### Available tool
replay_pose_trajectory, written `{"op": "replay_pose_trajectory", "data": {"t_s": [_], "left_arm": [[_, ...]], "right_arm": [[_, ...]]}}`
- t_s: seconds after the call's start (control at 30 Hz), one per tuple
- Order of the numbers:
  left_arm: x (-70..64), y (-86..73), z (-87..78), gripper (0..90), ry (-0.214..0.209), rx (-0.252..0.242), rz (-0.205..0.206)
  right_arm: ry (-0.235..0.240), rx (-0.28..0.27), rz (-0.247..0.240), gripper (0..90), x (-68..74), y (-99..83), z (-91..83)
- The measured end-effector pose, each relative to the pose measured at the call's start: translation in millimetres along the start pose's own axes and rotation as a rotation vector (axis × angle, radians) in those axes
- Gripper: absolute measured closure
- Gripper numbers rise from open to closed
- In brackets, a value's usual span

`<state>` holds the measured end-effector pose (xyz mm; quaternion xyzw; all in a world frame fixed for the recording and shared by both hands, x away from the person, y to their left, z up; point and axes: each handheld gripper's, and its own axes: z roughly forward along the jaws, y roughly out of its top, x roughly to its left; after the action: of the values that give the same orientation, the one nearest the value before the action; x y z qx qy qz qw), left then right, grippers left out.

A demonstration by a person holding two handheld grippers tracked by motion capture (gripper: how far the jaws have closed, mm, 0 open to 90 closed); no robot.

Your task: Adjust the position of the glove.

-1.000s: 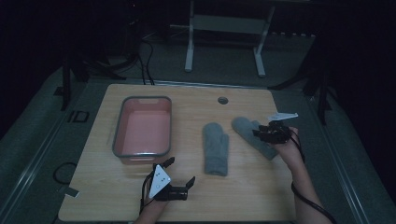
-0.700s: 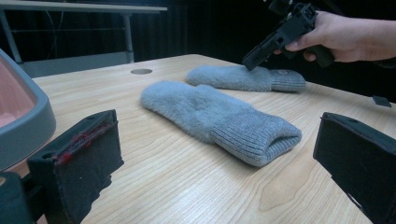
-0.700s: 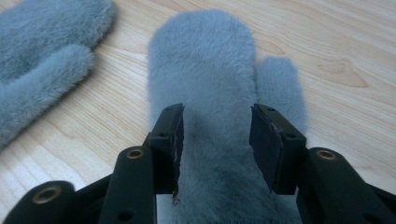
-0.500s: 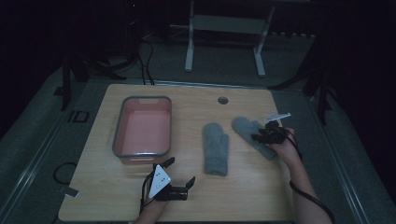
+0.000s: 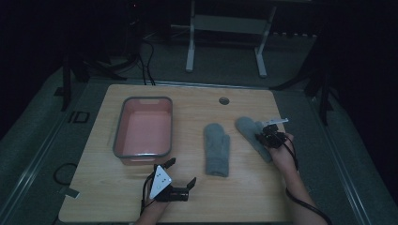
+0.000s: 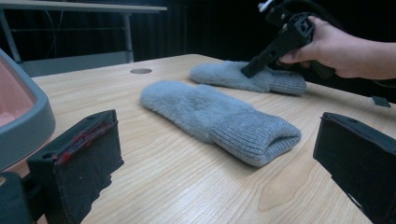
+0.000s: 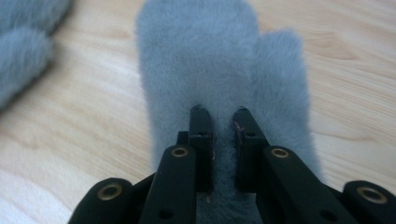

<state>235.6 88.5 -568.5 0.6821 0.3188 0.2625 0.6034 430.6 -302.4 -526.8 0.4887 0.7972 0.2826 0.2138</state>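
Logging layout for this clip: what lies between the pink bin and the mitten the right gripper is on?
The other grey mitten, lying apart on bare table, as the high view shows.

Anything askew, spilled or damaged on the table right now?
Nothing stands out. Both grey mittens lie flat and intact: the middle mitten untouched, the right mitten pinched by the right gripper. The pink tray sits upright; nothing is spilled.

On the worktop (image 5: 244,96), the bin (image 5: 143,129) sits left of centre in the high view. One mitten (image 5: 217,150) lies at centre, a second mitten (image 5: 248,131) right of it. The left gripper (image 5: 180,178) sits lower centre, below the bin; the right gripper (image 5: 263,136) rests on the second mitten.
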Motion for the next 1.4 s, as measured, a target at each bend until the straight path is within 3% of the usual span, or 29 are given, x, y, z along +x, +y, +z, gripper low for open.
{"op": "replay_pose_trajectory", "data": {"t_s": [0.33, 0.4, 0.47, 0.67, 0.77, 0.83, 0.87, 1.13, 1.23, 1.37, 1.4], "left_arm": [[-0.3, 0.0, 0.1, 1.1, 0.001, 0.0, 0.005], [-0.4, 0.0, 0.1, 1.1, 0.001, 0.0, 0.005], [-0.6, -0.1, 0.1, 1.1, 0.0, -0.001, 0.005], [-0.4, 0.0, 0.0, 1.1, -0.003, 0.0, 0.006], [-0.5, 0.0, 0.0, 1.1, -0.005, 0.0, 0.005], [-0.4, 0.0, 0.0, 1.1, -0.005, 0.0, 0.005], [-0.5, 0.0, 0.0, 1.1, -0.006, 0.0, 0.005], [-0.7, 0.0, 0.0, 1.1, -0.008, 0.001, 0.007], [-0.6, 0.0, 0.1, 1.1, -0.009, 0.001, 0.007], [-0.7, 0.0, 0.1, 1.1, -0.009, 0.001, 0.008], [-0.8, 0.0, 0.1, 1.1, -0.009, 0.001, 0.009]], "right_arm": [[-0.01, -0.119, 0.243, 81.7, 35.8, 21.4, -46.5], [0.016, -0.133, 0.308, 81.7, 47.4, 24.6, -51.6], [0.043, -0.144, 0.343, 81.7, 57.8, 25.7, -53.1], [0.11, -0.16, 0.395, 81.8, 95.8, 30.5, -49.4], [0.144, -0.161, 0.424, 81.8, 108.4, 31.0, -48.6], [0.152, -0.158, 0.434, 81.8, 113.1, 30.7, -48.3], [0.15, -0.157, 0.439, 82.0, 122.9, 29.1, -47.1], [0.135, -0.123, 0.465, 82.0, 139.5, 26.3, -35.9], [0.156, -0.116, 0.468, 81.2, 143.8, 24.2, -32.2], [0.175, -0.112, 0.47, 77.2, 150.5, 21.0, -25.1], [0.184, -0.119, 0.476, 70.3, 152.8, 20.7, -23.0]]}}
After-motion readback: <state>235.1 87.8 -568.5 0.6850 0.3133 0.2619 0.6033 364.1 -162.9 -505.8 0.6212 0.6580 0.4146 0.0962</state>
